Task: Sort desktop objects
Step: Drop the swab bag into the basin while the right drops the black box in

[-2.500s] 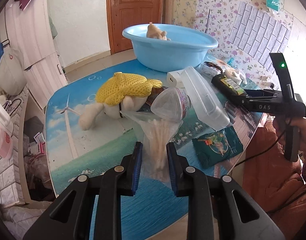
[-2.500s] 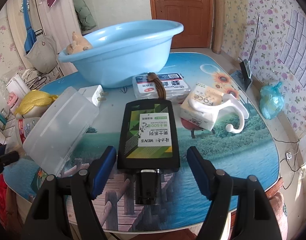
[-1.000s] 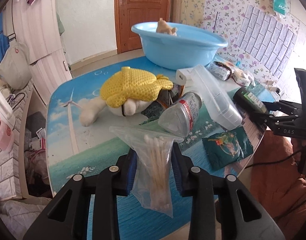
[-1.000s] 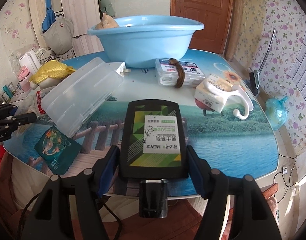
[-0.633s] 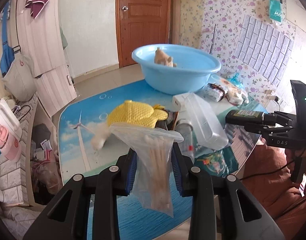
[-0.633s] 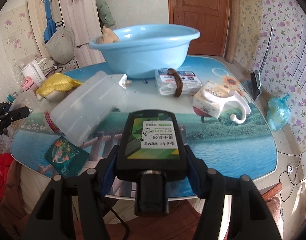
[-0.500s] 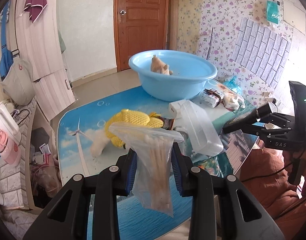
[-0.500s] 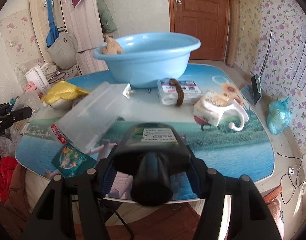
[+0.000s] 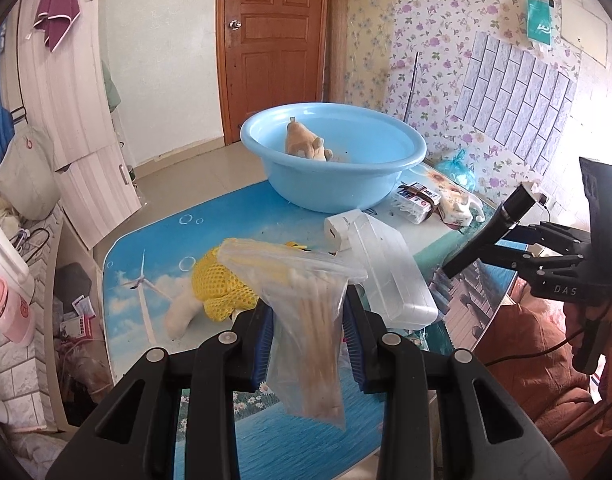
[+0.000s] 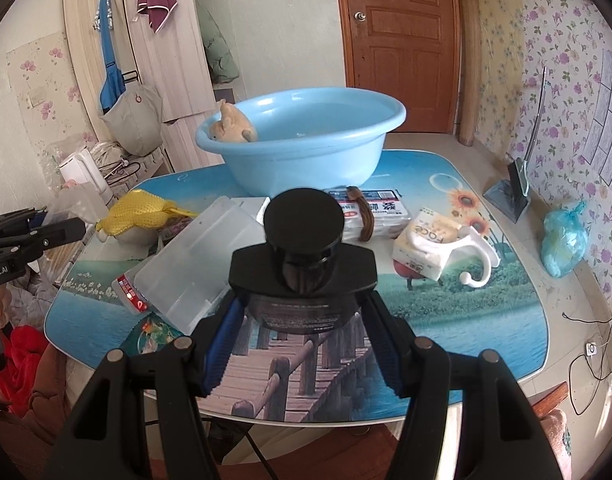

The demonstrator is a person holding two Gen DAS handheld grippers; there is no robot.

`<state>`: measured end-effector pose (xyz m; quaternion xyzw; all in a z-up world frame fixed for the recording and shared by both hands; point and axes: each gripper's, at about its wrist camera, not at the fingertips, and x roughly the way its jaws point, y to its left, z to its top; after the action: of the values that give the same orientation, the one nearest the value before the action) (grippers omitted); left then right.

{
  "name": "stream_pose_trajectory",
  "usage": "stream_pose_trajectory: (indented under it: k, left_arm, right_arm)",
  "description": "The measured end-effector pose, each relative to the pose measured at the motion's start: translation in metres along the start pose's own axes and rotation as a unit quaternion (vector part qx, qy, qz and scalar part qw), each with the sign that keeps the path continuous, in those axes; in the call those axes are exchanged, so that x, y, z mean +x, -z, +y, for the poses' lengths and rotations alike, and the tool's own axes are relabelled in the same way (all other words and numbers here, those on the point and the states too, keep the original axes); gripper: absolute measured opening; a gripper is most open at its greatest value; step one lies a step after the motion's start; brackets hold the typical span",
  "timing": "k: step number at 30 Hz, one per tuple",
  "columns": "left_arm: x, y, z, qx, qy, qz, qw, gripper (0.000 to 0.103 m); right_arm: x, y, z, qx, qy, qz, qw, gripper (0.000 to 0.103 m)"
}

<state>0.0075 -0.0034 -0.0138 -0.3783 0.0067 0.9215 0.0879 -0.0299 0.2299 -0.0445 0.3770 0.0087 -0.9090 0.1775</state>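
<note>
Cotton swabs in their clear bag hung clamped in the left hand-held gripper, lifted off the tabletop where they had lain seconds before. The right hand-held gripper was closed on the black bottle, which had tipped up from flat to cap-forward. Both items were airborne, probably bound for the blue basin.

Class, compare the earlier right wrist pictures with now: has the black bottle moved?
Yes. The black bottle, once flat on the table, is lifted in the right tool, cap tipped toward the camera.
</note>
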Motion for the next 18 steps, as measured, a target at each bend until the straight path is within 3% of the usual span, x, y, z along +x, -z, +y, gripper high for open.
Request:
stream_pose_trajectory:
  k: [18]
  left_arm:
    - [0.023,-0.075,-0.017,0.032,0.016,-0.036,0.9987,0.031]
  right_arm:
    - [-0.031,-0.066,0.001,-0.006,-0.029,-0.088,0.996,0.060]
